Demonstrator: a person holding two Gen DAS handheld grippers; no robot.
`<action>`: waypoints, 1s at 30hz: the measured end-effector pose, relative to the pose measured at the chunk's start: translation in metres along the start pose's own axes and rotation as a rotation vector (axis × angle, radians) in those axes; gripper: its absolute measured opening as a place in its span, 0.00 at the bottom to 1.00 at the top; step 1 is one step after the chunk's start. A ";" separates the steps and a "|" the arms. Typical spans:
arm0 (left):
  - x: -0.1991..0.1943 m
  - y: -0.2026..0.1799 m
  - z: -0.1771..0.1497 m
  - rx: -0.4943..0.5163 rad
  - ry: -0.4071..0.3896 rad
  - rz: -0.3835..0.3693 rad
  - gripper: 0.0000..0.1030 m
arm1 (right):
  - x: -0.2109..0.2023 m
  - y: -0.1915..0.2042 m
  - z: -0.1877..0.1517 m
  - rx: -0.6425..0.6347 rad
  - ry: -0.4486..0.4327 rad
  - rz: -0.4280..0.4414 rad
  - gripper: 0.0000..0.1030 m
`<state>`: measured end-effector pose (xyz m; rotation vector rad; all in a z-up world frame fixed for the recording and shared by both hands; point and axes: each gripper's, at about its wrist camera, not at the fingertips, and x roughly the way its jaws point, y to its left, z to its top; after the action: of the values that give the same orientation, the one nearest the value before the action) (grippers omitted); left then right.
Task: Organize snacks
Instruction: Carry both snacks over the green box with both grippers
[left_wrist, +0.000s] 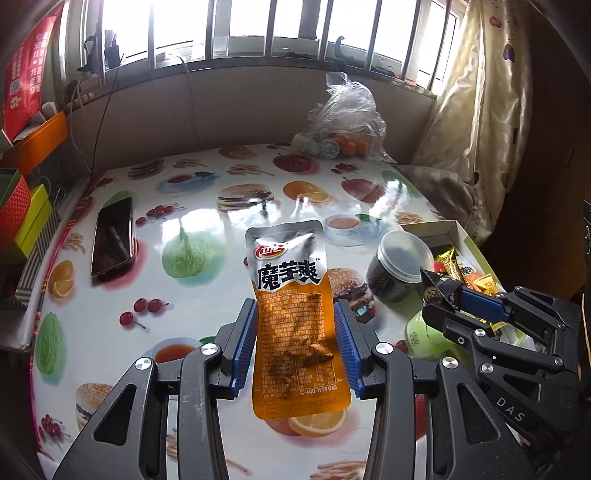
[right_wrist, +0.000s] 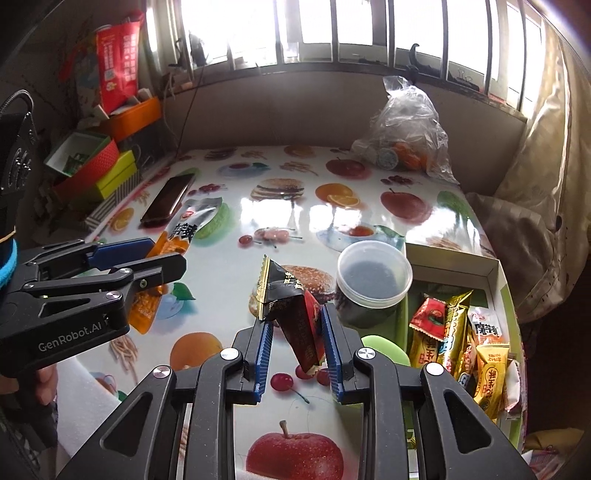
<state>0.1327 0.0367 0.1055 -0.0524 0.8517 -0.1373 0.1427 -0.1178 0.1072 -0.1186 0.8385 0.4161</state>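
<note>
The blue-padded fingers (left_wrist: 255, 343) of the left gripper (left_wrist: 298, 345) are pressing on both long edges of a silver-and-orange foil snack pouch with black Chinese lettering (left_wrist: 291, 317), holding it clear above the desk covered in a glossy fruit-and-burger printed cloth (left_wrist: 207, 229). The right gripper (right_wrist: 297, 352) is clamping a black-and-red foil snack packet with a gold serrated edge (right_wrist: 295, 314) between its own ribbed blue fingers (right_wrist: 264, 354); the packet is sitting tilted in the grip, also lifted off the desk.

A round clear plastic tub with dark contents (right_wrist: 371, 282) is standing just beside an open white cardboard box (right_wrist: 491, 273) at the right edge of the desk, and that box is holding a jumble of yellow, gold and red wrapped snacks (right_wrist: 454, 339) (one shows the same lettering as the held pouch). A dark smartphone (left_wrist: 112, 236) is lying flat near the left edge. A crumpled clear plastic bag with oranges inside (left_wrist: 343, 122) is resting at the far side under the barred window (left_wrist: 258, 29).
</note>
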 end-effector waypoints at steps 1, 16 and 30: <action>0.000 -0.004 0.002 0.005 -0.001 -0.004 0.42 | -0.003 -0.003 -0.001 0.001 -0.006 -0.008 0.24; 0.020 -0.074 0.025 0.097 0.016 -0.114 0.42 | -0.032 -0.068 -0.017 0.080 -0.022 -0.114 0.24; 0.051 -0.136 0.030 0.153 0.076 -0.196 0.42 | -0.035 -0.126 -0.058 0.164 0.048 -0.188 0.24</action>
<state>0.1750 -0.1051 0.1014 0.0132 0.9088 -0.3897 0.1321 -0.2587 0.0874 -0.0550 0.8973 0.1674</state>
